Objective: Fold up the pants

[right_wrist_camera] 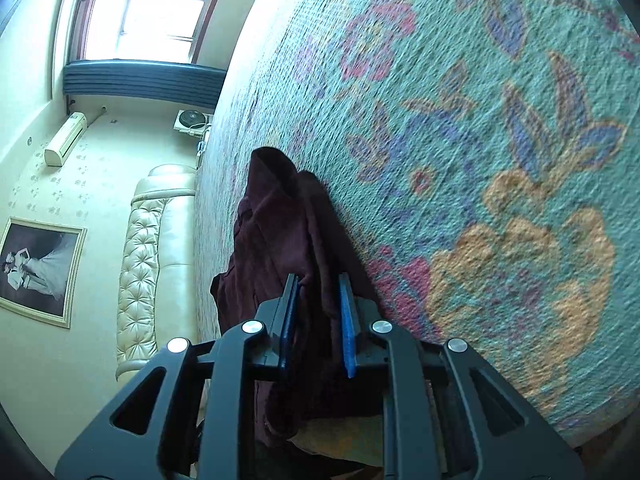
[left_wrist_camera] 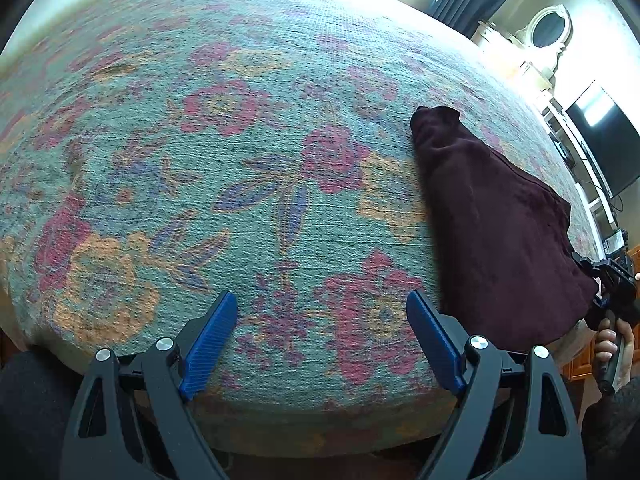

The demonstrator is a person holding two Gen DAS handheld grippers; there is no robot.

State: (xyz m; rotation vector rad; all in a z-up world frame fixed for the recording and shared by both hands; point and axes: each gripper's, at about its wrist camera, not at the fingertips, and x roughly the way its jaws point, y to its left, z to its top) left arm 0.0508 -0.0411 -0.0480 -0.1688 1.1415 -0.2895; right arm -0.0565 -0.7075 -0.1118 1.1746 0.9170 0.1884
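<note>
Left wrist view: the bed (left_wrist_camera: 248,128), spread with a teal blanket (left_wrist_camera: 160,184) patterned in red, blue and orange flowers, fills nearly the whole picture. The dark maroon pants (left_wrist_camera: 492,224) lie bunched in a long strip on the bed's right side, running from mid-bed down to the near right edge. At that edge the right gripper (left_wrist_camera: 600,284) meets the cloth, with a hand (left_wrist_camera: 612,344) on its handle below. The left gripper (left_wrist_camera: 320,340) hangs over bare blanket near the front edge of the bed, its blue pads spread wide with nothing between them, well apart from the pants.

In the right wrist view the picture is rolled sideways, so the bed (right_wrist_camera: 480,120) stands on the right and a cream padded headboard (right_wrist_camera: 152,264), a window (right_wrist_camera: 152,4) and a framed photograph (right_wrist_camera: 36,268) on the left. The pants (right_wrist_camera: 280,232) stretch away from the right gripper (right_wrist_camera: 320,280), whose pads stand narrow, with a fold of the maroon cloth pinched between them.
</note>
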